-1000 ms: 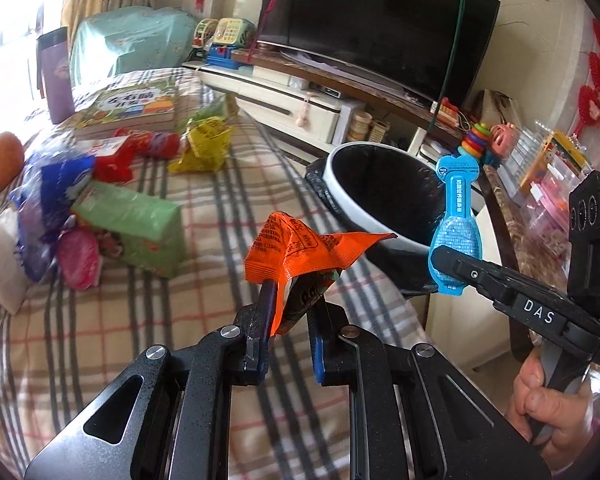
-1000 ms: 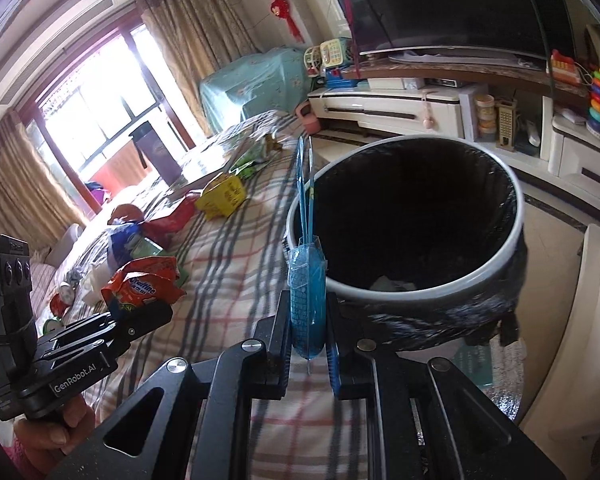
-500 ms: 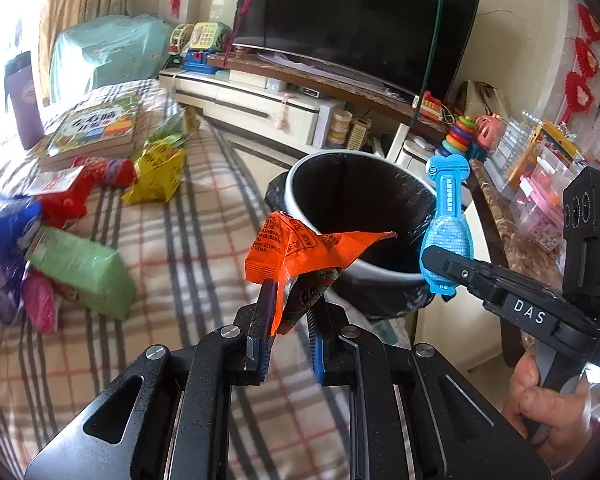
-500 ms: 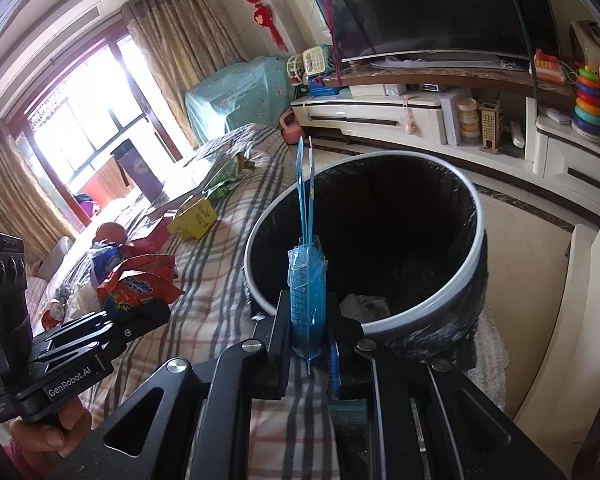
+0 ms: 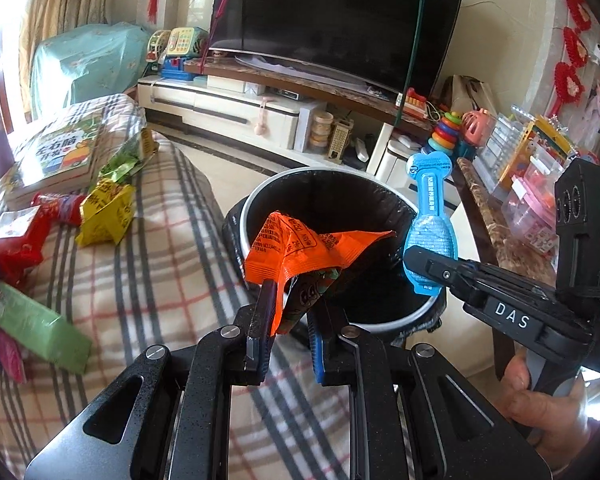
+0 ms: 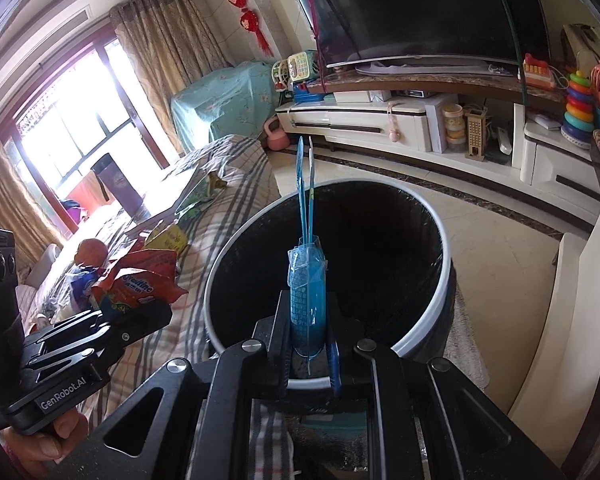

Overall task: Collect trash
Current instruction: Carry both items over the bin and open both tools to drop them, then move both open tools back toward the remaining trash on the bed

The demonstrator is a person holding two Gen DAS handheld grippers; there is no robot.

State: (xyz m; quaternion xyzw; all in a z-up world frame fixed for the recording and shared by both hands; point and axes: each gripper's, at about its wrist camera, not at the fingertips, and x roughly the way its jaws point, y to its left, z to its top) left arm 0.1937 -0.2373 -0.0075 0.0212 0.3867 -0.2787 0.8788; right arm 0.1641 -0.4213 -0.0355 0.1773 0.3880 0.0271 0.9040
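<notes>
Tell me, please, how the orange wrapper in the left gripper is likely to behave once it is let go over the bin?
The orange wrapper looks like thin, creased foil, so it is probably very light and floppy. Its free corner sticks out unsupported from the left gripper, hinting at some crinkly stiffness. Released above the trash bin, it may flutter rather than drop straight.

Orange wrapper (image 5: 300,248) glossy foil; bin (image 6: 420,344) liner shiny black plastic; bedspread (image 5: 160,272) matt checked cloth

An orange wrapper (image 5: 300,240), a blue packet (image 5: 430,224), a black-lined bin with a white rim (image 5: 256,196), and a plaid beige, grey and red bedcover (image 5: 160,264).
</notes>
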